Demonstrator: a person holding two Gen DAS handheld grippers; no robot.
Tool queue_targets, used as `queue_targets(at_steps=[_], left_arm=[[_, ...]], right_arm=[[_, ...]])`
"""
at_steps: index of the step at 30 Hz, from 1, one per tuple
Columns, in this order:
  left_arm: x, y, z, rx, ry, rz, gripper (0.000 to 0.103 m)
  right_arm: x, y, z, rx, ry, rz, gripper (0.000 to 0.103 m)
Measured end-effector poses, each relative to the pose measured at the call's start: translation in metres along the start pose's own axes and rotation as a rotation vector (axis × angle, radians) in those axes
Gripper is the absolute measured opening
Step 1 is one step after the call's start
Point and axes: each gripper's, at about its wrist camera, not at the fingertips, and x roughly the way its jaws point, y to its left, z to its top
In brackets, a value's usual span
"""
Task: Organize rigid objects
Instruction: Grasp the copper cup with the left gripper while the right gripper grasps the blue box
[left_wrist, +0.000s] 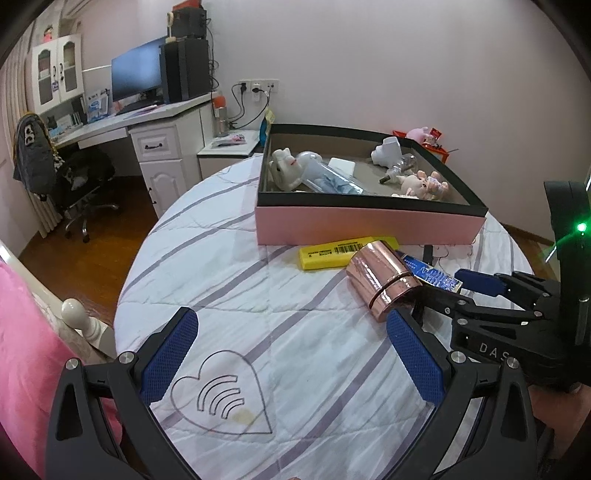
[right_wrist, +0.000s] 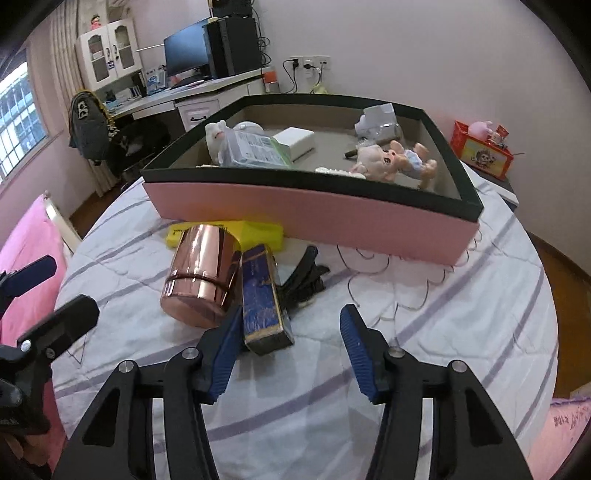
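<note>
Centrally in the right wrist view, the right gripper (right_wrist: 291, 349) is straddling a dark blue rectangular box (right_wrist: 263, 301) on the striped bedspread (right_wrist: 461, 295), jaws partly open, not clamping yet. Next it likely needs closing, then lifting into the pink-walled tray (right_wrist: 306, 214). The left gripper (left_wrist: 291, 354) is hovering wide open.

A home bedroom: pink walls, a quilted bed (left_wrist: 258, 332), a white desk (left_wrist: 147, 118) with monitor (left_wrist: 136, 74) upper left, and an office chair (left_wrist: 74, 184).
</note>
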Motion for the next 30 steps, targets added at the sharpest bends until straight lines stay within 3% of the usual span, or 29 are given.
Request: queue_targets(at_steps=[2,4,6,9,22,24,26,30], left_arm=[[0.003,-0.003,0.002,0.001,0.005,-0.006,0.103],[0.006,-0.006,0.004,0.004,0.008,-0.012,0.103],[0.009,-0.012,0.006,0.013,0.008,-0.019,0.103],[0.014,-0.022,0.01,0.031,0.008,-0.033,0.103],[0.065,-0.054,0.02,0.047,0.085,-0.049,0.102],[0.074,-0.054,0.019,0.038,0.113,-0.07,0.094],[0.082,-0.055,0.016,0.04,0.147,-0.077,0.072],[0.08,-0.051,0.017,0.043,0.136,-0.096,0.049]], right_arm=[[0.004,-0.001,0.003,-0.011,0.002,0.02,0.054],[0.008,-0.001,0.005,-0.019,0.003,0.052,0.047],[0.008,-0.002,0.004,-0.017,-0.004,0.078,0.033],[0.003,-0.007,0.001,0.01,-0.026,0.111,0.026],[-0.005,-0.046,-0.014,0.141,-0.059,0.111,0.021],[-0.004,-0.048,-0.012,0.143,-0.055,0.118,0.021],[-0.003,-0.047,-0.01,0.133,-0.05,0.111,0.022],[0.003,-0.046,-0.006,0.125,-0.036,0.101,0.022]])
